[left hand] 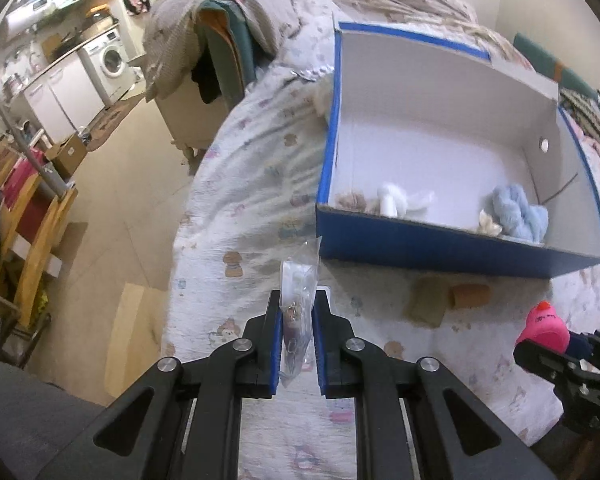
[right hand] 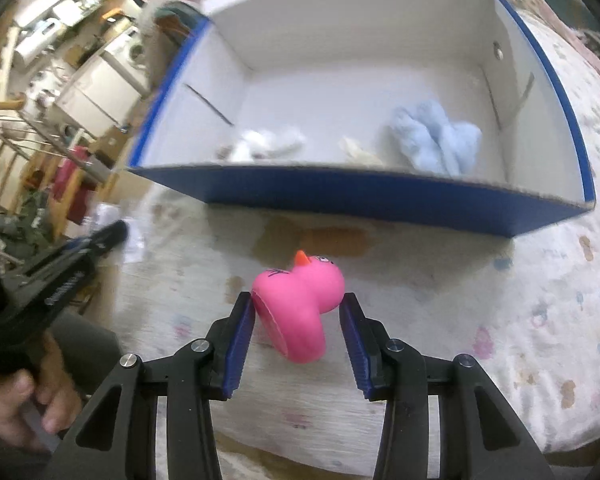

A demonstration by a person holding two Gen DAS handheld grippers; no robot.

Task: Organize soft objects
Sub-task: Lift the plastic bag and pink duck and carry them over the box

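- Left wrist view: the left tongs (left hand: 298, 320) are pressed nearly together on a thin clear bag (left hand: 298, 304), pinched edge-on so its crinkly film stands up between the blue pads; something small and pale shows inside, too blurred to name.
- Right wrist view: the right tongs (right hand: 298, 316) clamp a pink duck (right hand: 300, 304) across its body, part-way spread because the rounded, glossy, squeezable toy fills the gap. It lies tilted, orange beak pointing toward the box.
- Both loads hang above the quilt (right hand: 520, 300), just short of the box (right hand: 360, 196), likely ready to go in over its near wall.
- That box is blue outside, smooth white card inside, open-topped; a fluffy blue bundle (right hand: 440, 140) and white fuzzy pieces (right hand: 268, 144) already sit along its near wall.
- Soft, faintly printed, the quilt lies rumpled under everything.
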